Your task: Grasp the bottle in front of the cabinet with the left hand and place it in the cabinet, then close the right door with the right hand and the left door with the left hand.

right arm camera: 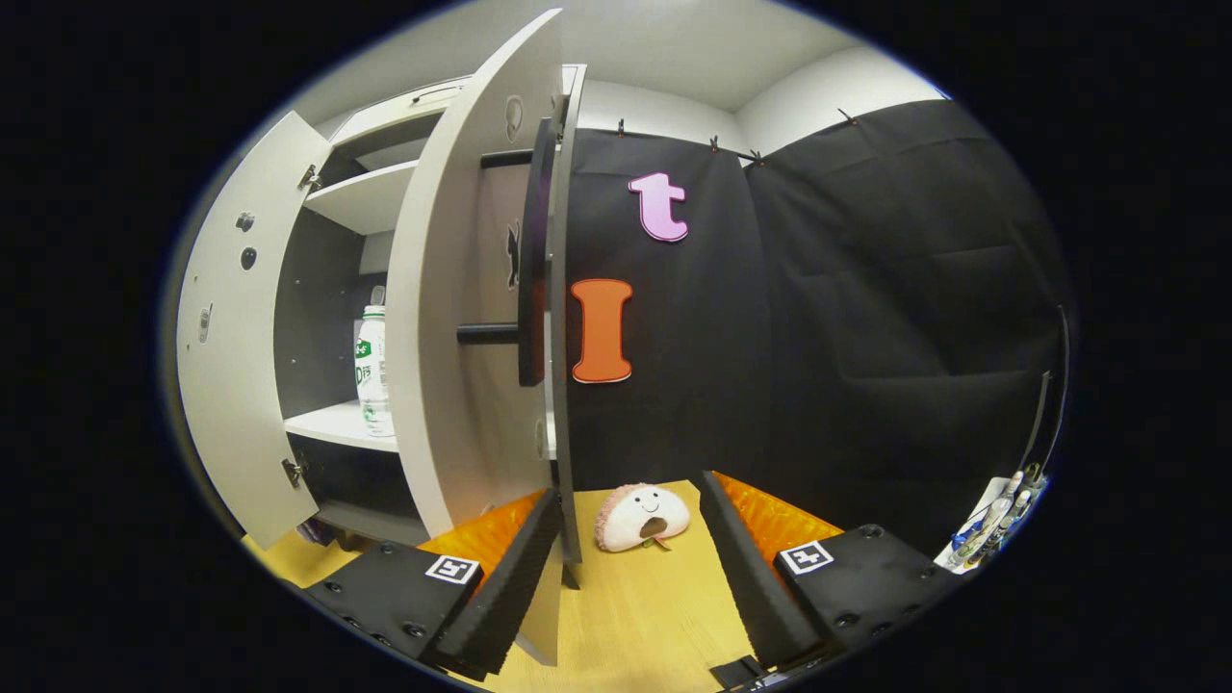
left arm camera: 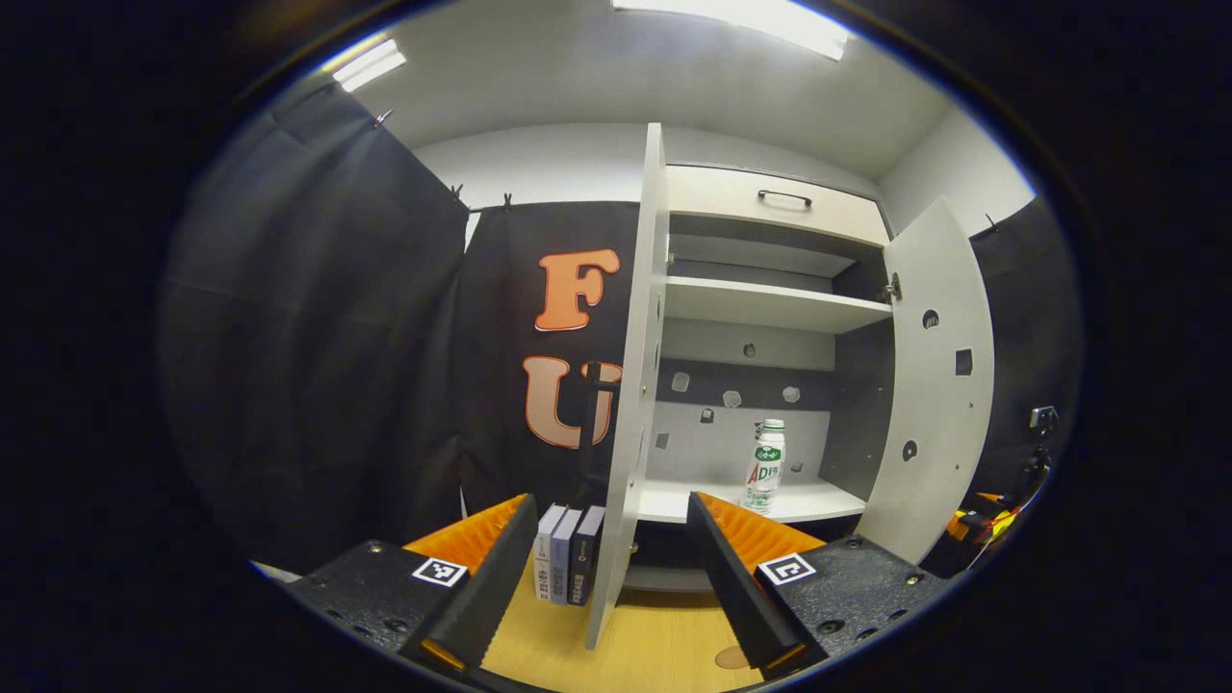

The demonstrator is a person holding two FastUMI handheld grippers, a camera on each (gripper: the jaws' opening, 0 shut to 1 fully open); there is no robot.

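**Bottle shelved; right door awaiting closure**

The bottle [left arm camera: 765, 465] stood upright on the cabinet's lower shelf [left arm camera: 808, 500], inside the cabinet [left arm camera: 770, 308], apart from both grippers. Placement was judged complete.

Nearest in the right gripper view, the right gripper [right arm camera: 630, 577] was spread wide and held nothing; the edge of the right door [right arm camera: 462, 337] stood just inside its left finger. A plush toy [right arm camera: 640, 518] lay on the wooden tabletop [right arm camera: 635, 626] beyond the fingers.

In the left gripper view, the left gripper [left arm camera: 611, 577] was likewise spread and empty, with the left door [left arm camera: 630, 404] edge-on between its fingers. Three books [left arm camera: 568, 553] stood just beside that door.

Judgement: the right door should be pushed on its outer face, near the free edge, in a steady arc. The left gripper should stay clear until the right door seats.
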